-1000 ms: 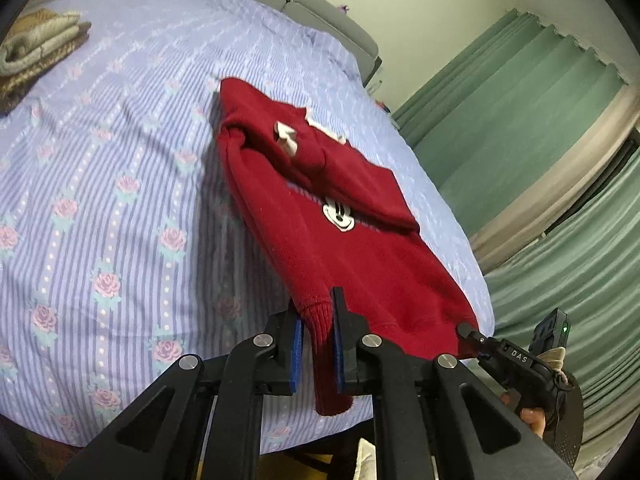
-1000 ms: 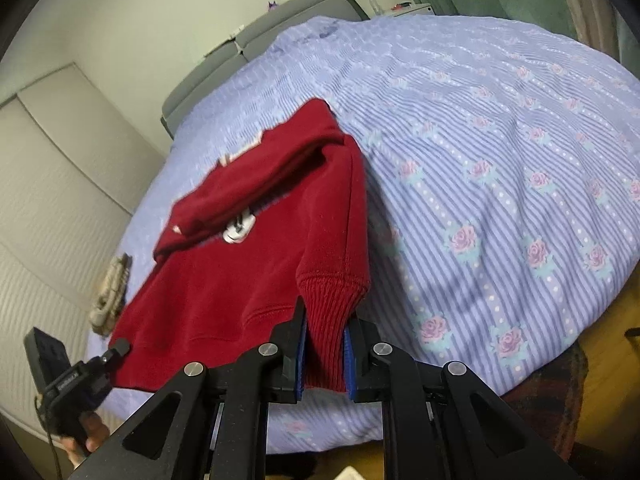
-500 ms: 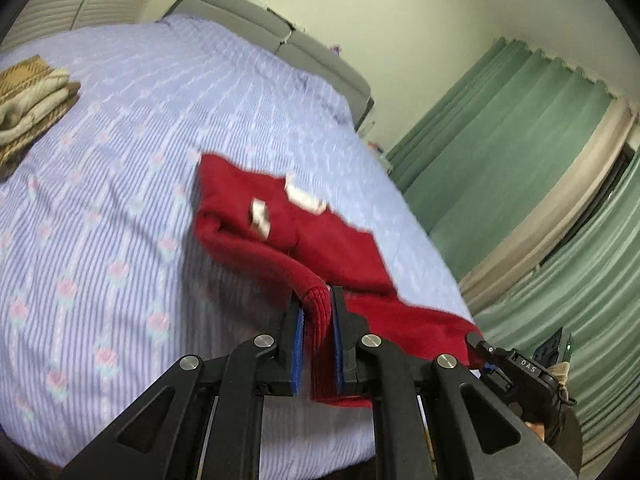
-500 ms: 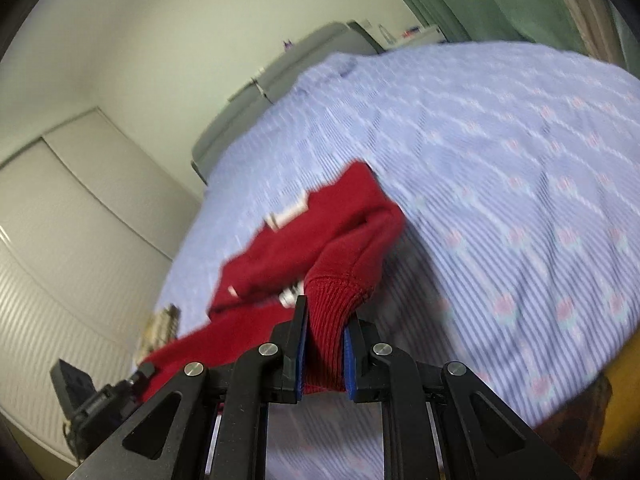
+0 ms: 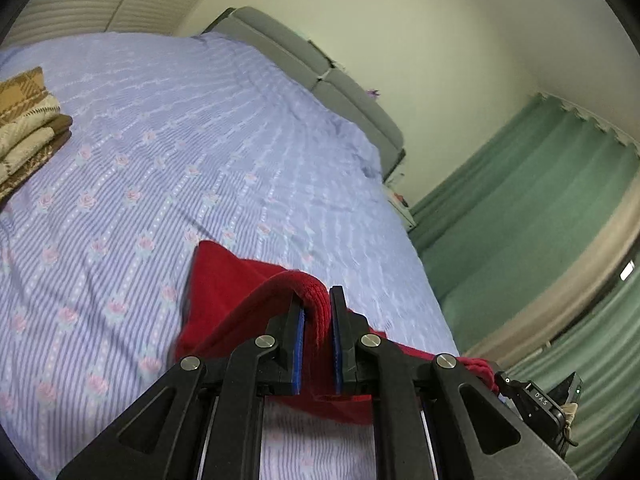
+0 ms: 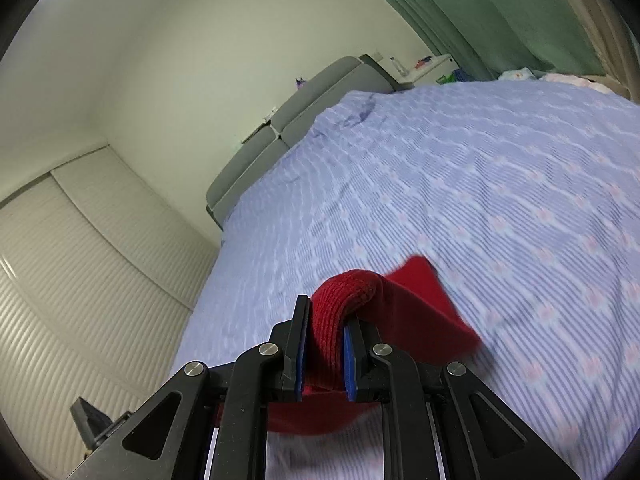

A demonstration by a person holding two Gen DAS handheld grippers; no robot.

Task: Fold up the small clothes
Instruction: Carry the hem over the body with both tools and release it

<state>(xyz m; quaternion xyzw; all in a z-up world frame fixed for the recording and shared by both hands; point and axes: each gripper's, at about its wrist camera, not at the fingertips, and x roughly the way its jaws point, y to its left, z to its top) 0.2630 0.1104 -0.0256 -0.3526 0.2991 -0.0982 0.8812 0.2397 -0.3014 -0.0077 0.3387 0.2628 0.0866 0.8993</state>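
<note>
Right now both claws pinch the red sweater [image 5: 224,292]. The left claw [image 5: 317,320] is squeezed tight on the thick ribbed edge [image 5: 310,286] of the sweater, and the knit fills the little gap between its blue pads [image 5: 299,354]. The right claw [image 6: 325,330] is squeezed tight on another bit of the same ribbed edge [image 6: 340,292], with red cloth packed between its pads too.

From the left wrist camera, the sweater sits low in the middle, at about 6 o'clock. Part of it lies on the bed [image 5: 180,168] and part lifts up into the claw. One red corner points up toward 11 o'clock from the claw. More red cloth runs off toward 4 o'clock, to where the other tool [image 5: 540,402] shows at the edge.

From the right wrist camera, a red flap [image 6: 424,304] hangs out toward 3 o'clock from the claw, over the bed sheet [image 6: 460,184]. The sheet is pale purple with stripes and small pink roses.

A folded brown and cream blanket [image 5: 24,124] rests on the bed at 9 o'clock in the left view, well apart from the sweater. A grey headboard [image 5: 320,84] stands at 12 o'clock. Green curtains [image 5: 520,208] hang at 3 o'clock.
</note>
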